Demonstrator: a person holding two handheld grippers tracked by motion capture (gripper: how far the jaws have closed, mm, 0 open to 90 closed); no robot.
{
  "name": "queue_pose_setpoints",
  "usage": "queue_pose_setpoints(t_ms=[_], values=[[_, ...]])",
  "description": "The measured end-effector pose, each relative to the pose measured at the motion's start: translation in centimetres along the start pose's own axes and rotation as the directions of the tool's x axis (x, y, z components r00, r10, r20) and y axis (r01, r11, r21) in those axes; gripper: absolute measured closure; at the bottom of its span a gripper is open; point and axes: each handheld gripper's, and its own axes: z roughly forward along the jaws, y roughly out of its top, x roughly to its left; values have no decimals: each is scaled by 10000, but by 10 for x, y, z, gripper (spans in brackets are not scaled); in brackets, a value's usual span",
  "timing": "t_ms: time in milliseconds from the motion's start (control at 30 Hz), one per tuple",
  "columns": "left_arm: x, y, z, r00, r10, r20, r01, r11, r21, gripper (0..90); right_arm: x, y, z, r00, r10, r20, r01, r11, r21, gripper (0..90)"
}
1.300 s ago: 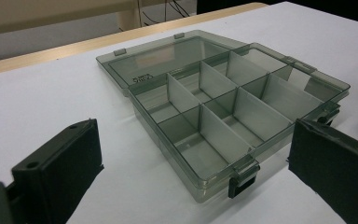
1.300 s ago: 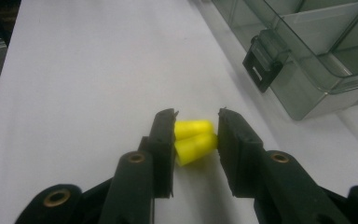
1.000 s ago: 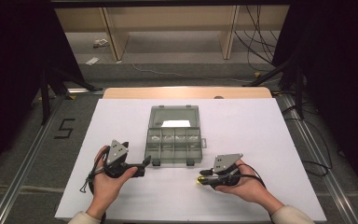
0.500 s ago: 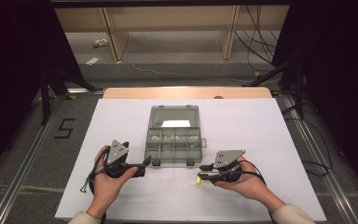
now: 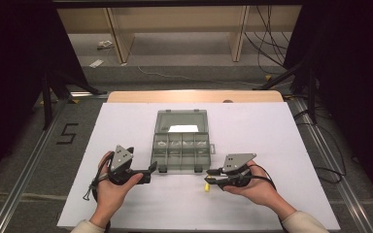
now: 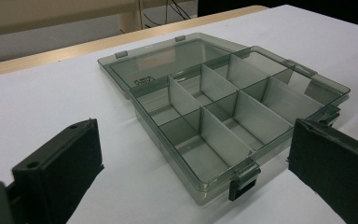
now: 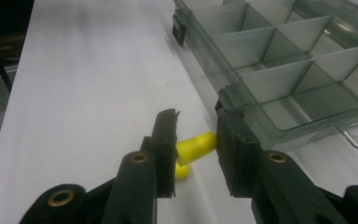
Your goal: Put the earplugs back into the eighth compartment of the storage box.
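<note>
A smoky clear compartment box [image 5: 161,145] lies open mid-table, its lid [image 5: 180,120] folded flat behind it and its cells looking empty [image 6: 223,121]. My left gripper [image 5: 149,173] rests at the box's front left corner, open, with bare table and the corner latch between its jaws [image 6: 196,140]. My right gripper [image 5: 209,177] sits by the front right corner. In the right gripper view its jaws [image 7: 196,121] are shut on a small yellow piece [image 7: 198,143], just above the table beside the box wall [image 7: 279,56]. In the high view a yellow bit [image 5: 207,187] shows under the jaw tips.
A white sheet [image 5: 272,145] covers the table, with a wooden edge [image 5: 194,96] at the back. A dark "5" mark [image 5: 67,133] sits on the floor to the left. Cables and stand legs [image 5: 296,73] lie beyond the far right corner.
My right gripper has levelled out slightly and edged a little left, keeping the yellow piece. The left gripper and the box have not moved.
</note>
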Motion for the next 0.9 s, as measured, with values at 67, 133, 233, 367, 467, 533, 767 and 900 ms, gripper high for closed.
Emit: queue_pose_setpoints(t_ms=[67, 133, 233, 367, 467, 533, 767, 900], values=[[0, 0, 0, 10000, -9, -15, 9, 10000, -13, 22, -1, 2, -1, 10000, 23, 68, -22, 9999, -100, 698], [0, 0, 0, 10000, -9, -24, 9, 10000, -21, 22, -3, 4, -2, 9999, 27, 147, -24, 9998, -195, 698], [1, 0, 0, 10000, -8, -4, 8, 10000, -4, 24, -5, 7, -3, 9998, 71, 207, -65, 9995, -296, 698], [1, 0, 0, 10000, -19, 3, 19, 10000, -11, 25, -7, 11, -2, 9996, 84, 276, -73, 9991, -413, 699], [1, 0, 0, 10000, -23, -10, 23, 10000, -20, 25, -8, 12, -2, 9994, 93, 325, -79, 9990, -432, 699], [1, 0, 0, 10000, -27, -32, 27, 10000, -26, 25, -9, 13, -3, 9991, 136, 391, -117, 9987, -502, 700], [0, 1, 1, 10000, -17, -10, 17, 10000, -44, 26, -12, 19, -5, 9986, 185, 496, -149, 9974, -707, 703], [0, 1, 1, 10000, -19, -4, 19, 10000, -40, 26, -15, 22, -6, 9981, 240, 566, -195, 9966, -798, 704]])
